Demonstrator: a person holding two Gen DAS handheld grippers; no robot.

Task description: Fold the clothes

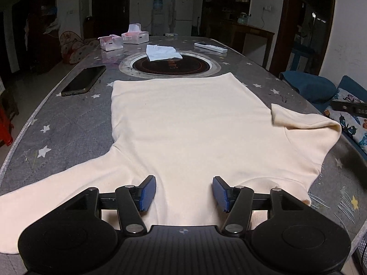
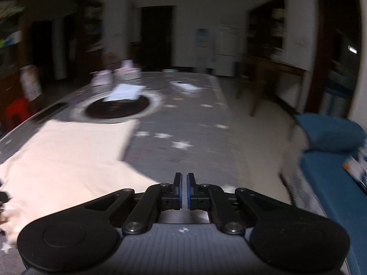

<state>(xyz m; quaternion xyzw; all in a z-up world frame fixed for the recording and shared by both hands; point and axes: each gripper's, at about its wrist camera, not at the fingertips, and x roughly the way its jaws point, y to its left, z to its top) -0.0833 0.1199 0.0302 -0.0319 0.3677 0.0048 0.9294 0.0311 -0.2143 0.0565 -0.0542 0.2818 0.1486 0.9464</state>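
Looking through the left wrist view, we log the left tongs (image 1: 184, 193) spread wide, empty, above the collar end of the cream shirt (image 1: 183, 123), whose long axis runs straight ahead toward the round hob (image 1: 170, 65) on the desk (image 1: 68, 123). In the right wrist view, blurred, the right tongs (image 2: 184, 191) are pressed together, gripping nothing; the shirt lies to their left, so we judge the left nearer.

My left gripper (image 1: 184, 193) sits low in the centre of its frame, level, with its blue-padded jaws spread wide apart and nothing between them. My right gripper (image 2: 184, 191) also points straight ahead at bottom centre, its jaws drawn almost together, only a thin slit showing between the pads.
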